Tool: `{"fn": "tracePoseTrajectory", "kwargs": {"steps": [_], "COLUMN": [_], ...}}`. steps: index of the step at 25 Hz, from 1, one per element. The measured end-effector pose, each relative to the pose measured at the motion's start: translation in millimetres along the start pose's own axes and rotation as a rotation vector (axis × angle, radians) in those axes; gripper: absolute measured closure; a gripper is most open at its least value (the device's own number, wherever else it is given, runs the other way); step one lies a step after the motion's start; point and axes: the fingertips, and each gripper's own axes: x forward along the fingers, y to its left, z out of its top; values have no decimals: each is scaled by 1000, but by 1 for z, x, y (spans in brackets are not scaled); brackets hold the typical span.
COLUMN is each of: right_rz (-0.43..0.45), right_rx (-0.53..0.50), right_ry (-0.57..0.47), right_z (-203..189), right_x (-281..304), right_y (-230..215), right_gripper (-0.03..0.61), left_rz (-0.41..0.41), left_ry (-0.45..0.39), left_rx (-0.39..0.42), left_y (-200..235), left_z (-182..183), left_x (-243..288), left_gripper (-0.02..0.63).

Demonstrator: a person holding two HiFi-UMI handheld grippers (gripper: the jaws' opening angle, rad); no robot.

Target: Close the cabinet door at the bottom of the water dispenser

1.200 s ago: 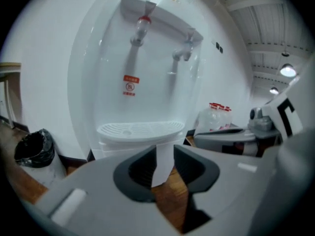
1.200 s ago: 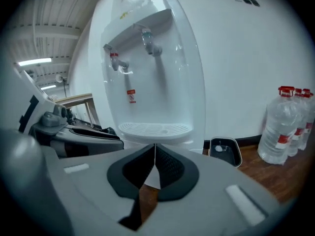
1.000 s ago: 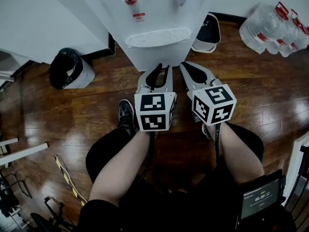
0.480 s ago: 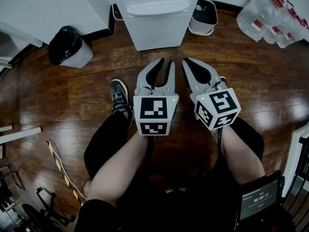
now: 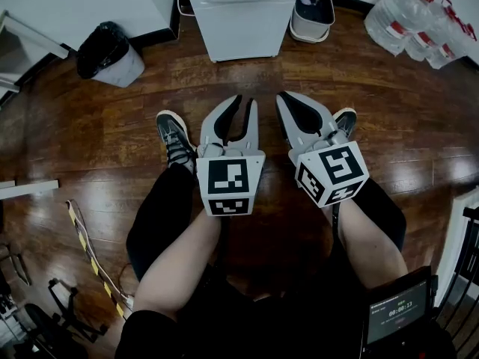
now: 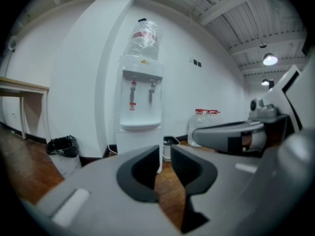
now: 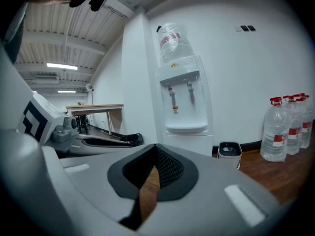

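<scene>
A dark wooden floor [image 5: 112, 126] runs up to a white wall, and against that wall stands the white water dispenser [image 5: 241, 17], at the top edge of the head view. The cabinet door [image 5: 243, 34] at its foot shows as a plain white front, flush with the body as far as can be seen. A bin with a black liner [image 5: 108, 51] sits to the dispenser's left, a small white bin [image 5: 312, 13] just beside it on the right, and a cluster of big water bottles [image 5: 415, 21] lies farther right. Both tongs are held side by side over the floor, pointing at the dispenser and well apart from it. The left tongs [image 5: 245, 100] have just been closing and now stand with a narrow gap between the tips, nothing in it but floor beyond. The right tongs [image 5: 284, 98] are pressed together, tip to tip, and hold nothing. The person's shoes [image 5: 172, 133] rest on the floor below the tongs. In the left gripper view a large bottle [image 6: 142, 38] caps the dispenser.
</scene>
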Motion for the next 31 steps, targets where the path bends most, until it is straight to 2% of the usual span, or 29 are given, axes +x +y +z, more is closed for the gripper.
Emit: {"fn": "tracePoseTrajectory", "kwargs": {"steps": [8,13,31], "right_rz": [24,14,19], "right_rx": [-4,-8,-3], "right_ry": [-5,-11,-15], "right_z": [-13,-14,-13], "right_x": [-23,-25,-22], "right_y": [15,17,18], "right_gripper": [574,574,574], "left_rz": [6,5,-6], "left_ry": [-15,-27,-30], "left_rx": [3,26,11], "left_y": [-17,-18,-16], "left_z": [-15,-13,-7], "left_x": [-23,-28,-26], "left_gripper": [522,522,522]}}
